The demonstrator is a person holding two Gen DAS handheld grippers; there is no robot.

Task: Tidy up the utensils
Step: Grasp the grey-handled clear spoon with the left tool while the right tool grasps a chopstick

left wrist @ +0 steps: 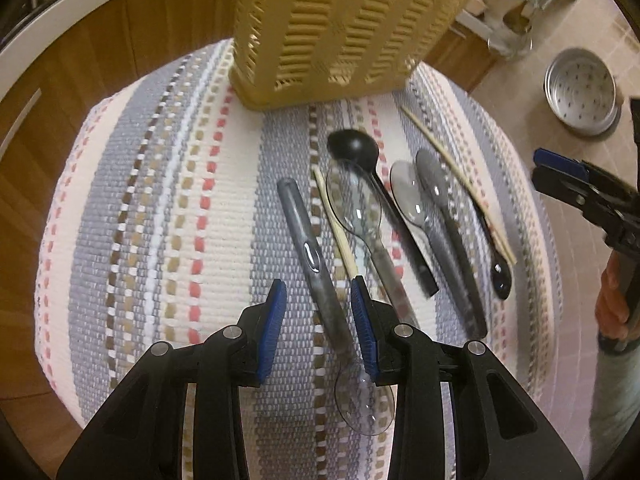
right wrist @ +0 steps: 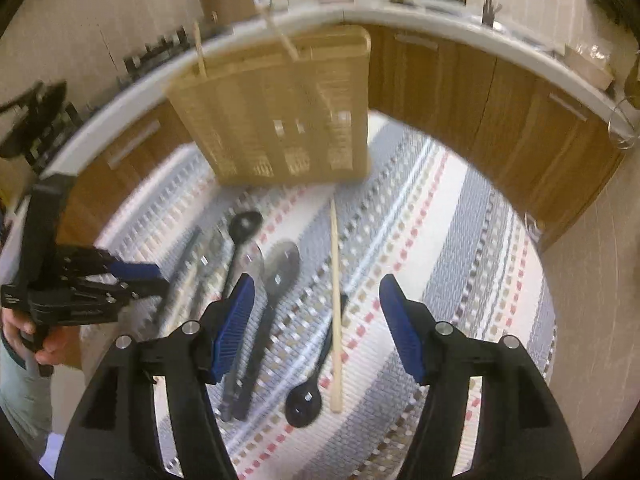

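A striped woven mat (left wrist: 172, 216) is covering the work surface, with wooden cabinet fronts (right wrist: 500, 120) and a white countertop edge (right wrist: 400, 12) curving behind it. In the left wrist view, the mat's left half, from 8 to 11 o'clock, is lying bare.

The left gripper (left wrist: 318, 328) is hovering low over the mat with its fingers spread apart, grasping nothing. A clear spoon (left wrist: 320, 272) is running between the blue pads; its bowl, at 6 o'clock, is partly hidden under the right finger. A yellow slotted utensil basket (left wrist: 344, 28) is standing at 12 o'clock, its top cut off by the frame. To the right of the clear spoon, a chopstick (left wrist: 336, 224), a second clear spoon (left wrist: 360, 216), a black spoon (left wrist: 354, 148), and a grey spoon (left wrist: 444, 216) are lying side by side, some overlapping. A second chopstick (left wrist: 460, 182) is lying at 2 o'clock, crossing a small black spoon (left wrist: 500, 276). A metal pot (left wrist: 580, 92) is sitting on the floor beyond the mat's right edge.

The right gripper (right wrist: 316, 320) is hovering with its fingers released and wide apart, holding nothing. In its view, motion blur is smearing the utensils, and two sticks (right wrist: 200, 50) are rising from the basket.
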